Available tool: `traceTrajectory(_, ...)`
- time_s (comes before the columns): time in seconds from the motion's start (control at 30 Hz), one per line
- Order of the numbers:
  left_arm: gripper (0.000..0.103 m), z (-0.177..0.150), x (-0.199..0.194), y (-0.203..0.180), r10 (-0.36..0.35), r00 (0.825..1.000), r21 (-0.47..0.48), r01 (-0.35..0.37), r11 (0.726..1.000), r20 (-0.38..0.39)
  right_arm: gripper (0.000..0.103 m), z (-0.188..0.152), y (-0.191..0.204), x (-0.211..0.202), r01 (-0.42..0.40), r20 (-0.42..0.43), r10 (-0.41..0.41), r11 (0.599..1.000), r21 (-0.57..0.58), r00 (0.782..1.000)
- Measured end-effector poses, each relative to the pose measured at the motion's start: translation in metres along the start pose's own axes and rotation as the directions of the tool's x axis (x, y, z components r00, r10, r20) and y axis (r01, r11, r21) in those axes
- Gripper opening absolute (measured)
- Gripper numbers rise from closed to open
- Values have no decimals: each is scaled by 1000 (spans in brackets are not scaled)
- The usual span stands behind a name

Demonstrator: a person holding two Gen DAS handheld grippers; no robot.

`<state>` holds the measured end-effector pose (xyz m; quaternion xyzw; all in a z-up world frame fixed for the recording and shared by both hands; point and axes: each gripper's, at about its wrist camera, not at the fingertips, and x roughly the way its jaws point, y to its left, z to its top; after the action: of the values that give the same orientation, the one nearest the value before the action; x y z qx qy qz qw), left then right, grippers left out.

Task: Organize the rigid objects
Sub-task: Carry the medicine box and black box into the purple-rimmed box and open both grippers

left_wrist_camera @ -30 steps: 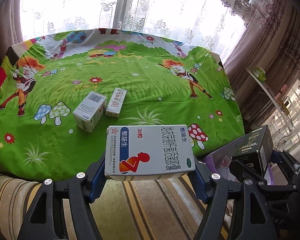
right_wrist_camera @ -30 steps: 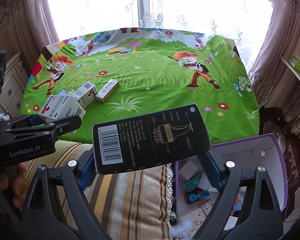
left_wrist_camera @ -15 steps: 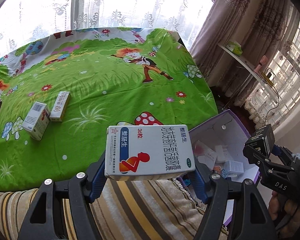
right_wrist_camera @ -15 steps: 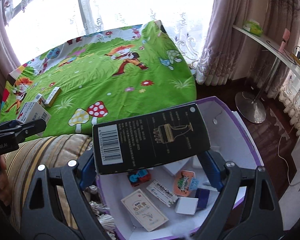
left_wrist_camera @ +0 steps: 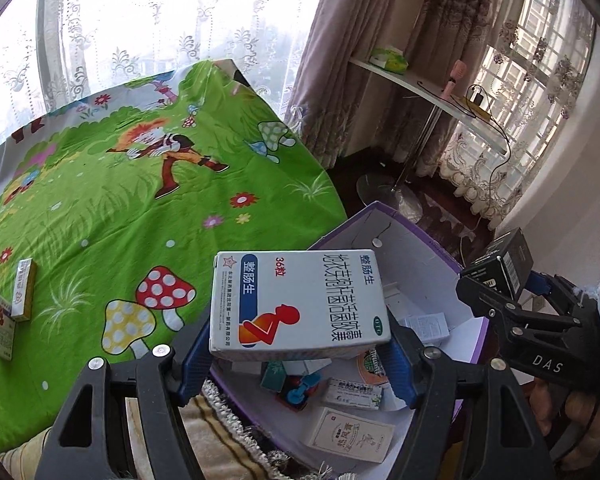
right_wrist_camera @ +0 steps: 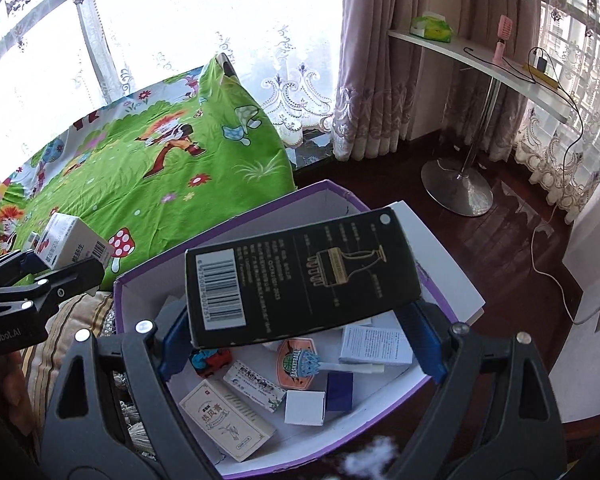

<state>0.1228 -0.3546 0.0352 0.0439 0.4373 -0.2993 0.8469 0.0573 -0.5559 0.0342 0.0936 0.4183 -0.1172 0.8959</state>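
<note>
1. Holding a box in each hand. My left gripper [left_wrist_camera: 300,354] is clamped on the white medicine box [left_wrist_camera: 300,304]; my right gripper [right_wrist_camera: 300,344] is clamped on the black box [right_wrist_camera: 300,276]. Blue pads press the short ends of both, so each long axis runs straight across between the fingers.

2. Target is the purple-edged bin [right_wrist_camera: 444,380], open side up, already holding several small cartons and a toy.

3. Key relation, right side: the black box hangs directly over the bin's open floor, well inside the walls. From here the drop lies straight below the fingers.

4. Left side: the white box sits above the bin's near corner [left_wrist_camera: 236,400], partly over the rim and the striped cushion [left_wrist_camera: 220,440]. I judge it needs to go further in toward the bin's middle before letting go.

5. Right hand is the nearer one to a clean release; I would let it go first.

6. Two small boxes [left_wrist_camera: 8,316] are left on the green cloth [left_wrist_camera: 100,200], well apart from the bin, at the left edge of the left view.
</note>
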Motion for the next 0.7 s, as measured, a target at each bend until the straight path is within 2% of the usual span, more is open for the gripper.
traceTrajectory(0.1, 78, 7, 8, -6, -26, 1000, 22, 26, 999, -6, 91, 2, -8, 2, 2, -4, -2, 999, 37, 1000)
traceTrajectory(0.17, 83, 8, 9, -4, -45, 999, 10, 45, 999, -4, 91, 2, -11, 5, -1, -16, 2, 999, 51, 1000)
traceTrajectory(0.23, 84, 8, 8, -1, -63, 998, -1, 63, 998, 1, 92, 1, -11, 8, 2, -28, 0, 998, 56, 1000)
traceTrajectory(0.47, 84, 7, 1, 19, -42, 999, -62, 43, 997, 10, 94, -1, -4, 11, -7, -49, 9, 999, 42, 999)
traceTrajectory(0.7, 84, 3, -9, 59, -10, 1000, -156, 13, 988, 18, 94, 2, 12, 9, -30, -52, 31, 999, 13, 998)
